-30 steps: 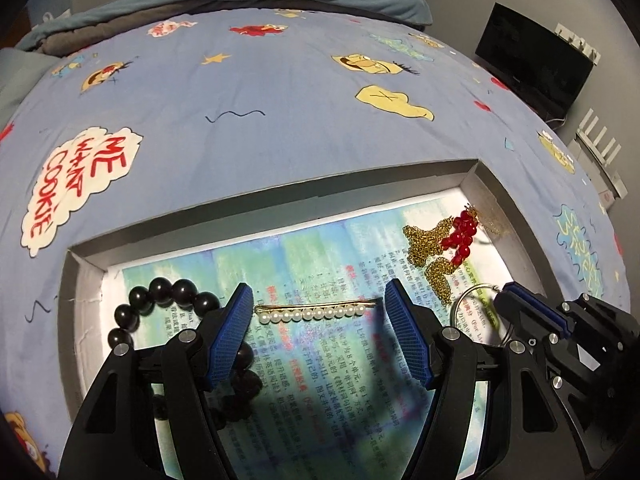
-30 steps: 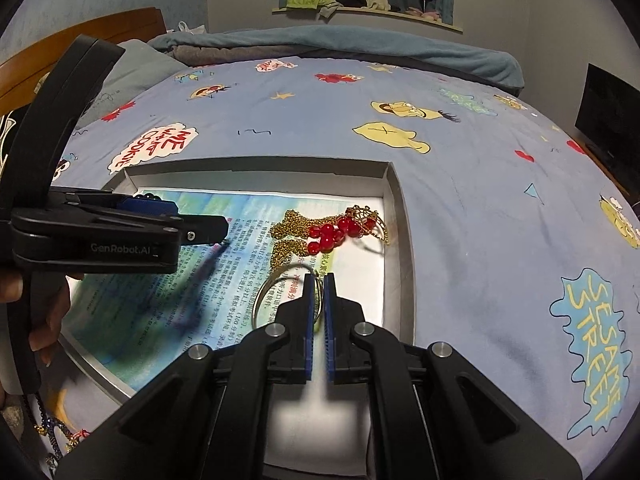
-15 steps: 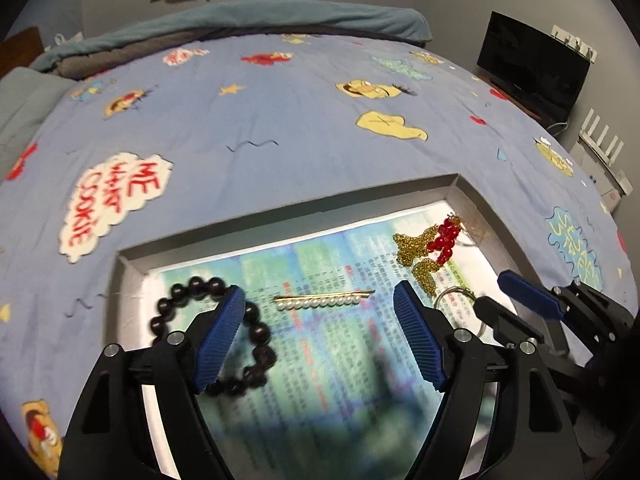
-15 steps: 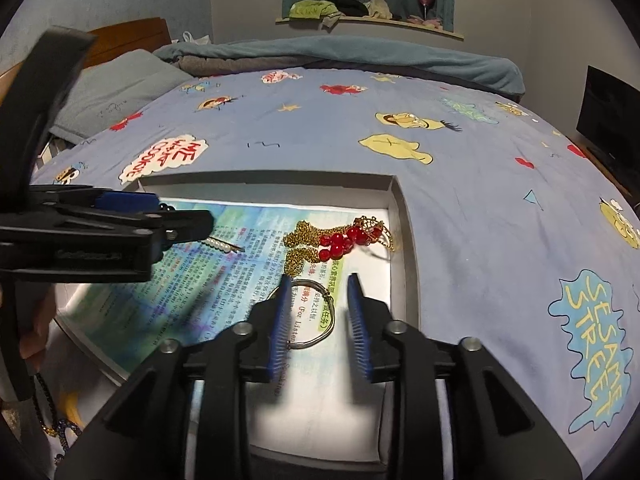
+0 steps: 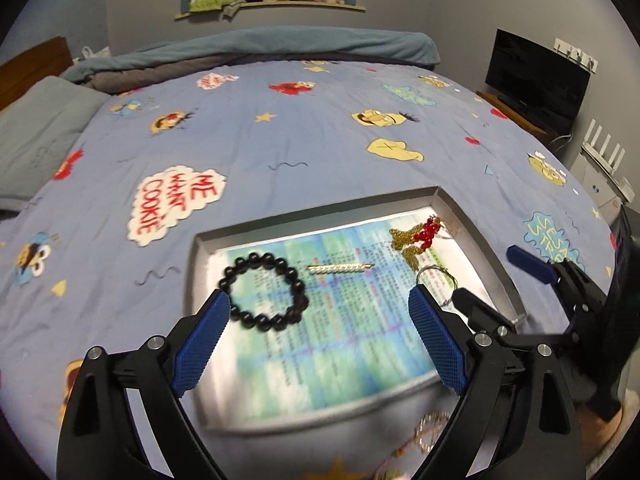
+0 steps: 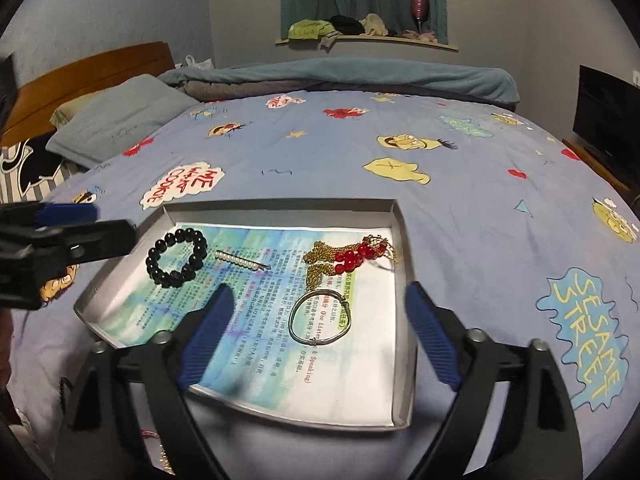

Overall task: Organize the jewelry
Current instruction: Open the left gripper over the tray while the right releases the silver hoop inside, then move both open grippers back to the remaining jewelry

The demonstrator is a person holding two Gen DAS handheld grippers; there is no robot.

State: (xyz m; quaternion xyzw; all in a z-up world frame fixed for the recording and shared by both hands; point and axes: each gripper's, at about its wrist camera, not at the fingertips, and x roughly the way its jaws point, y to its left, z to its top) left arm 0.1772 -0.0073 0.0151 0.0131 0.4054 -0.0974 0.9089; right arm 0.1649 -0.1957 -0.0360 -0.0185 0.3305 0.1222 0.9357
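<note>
A shallow grey tray lined with printed paper lies on the bed. In it are a black bead bracelet, a pearl hair pin, a gold chain with red beads and a silver bangle. The left wrist view shows the tray, bracelet, pin, red beads and bangle. My left gripper is open and empty above the tray's near left. My right gripper is open and empty above the bangle.
The tray rests on a blue cartoon-print bedspread. More jewelry lies on the spread in front of the tray. A pillow and folded blanket are at the far end. A dark TV screen stands to the right.
My right gripper opened and let go of the silver bangle, which now lies in the tray. Both grippers pulled back and up from the tray.
</note>
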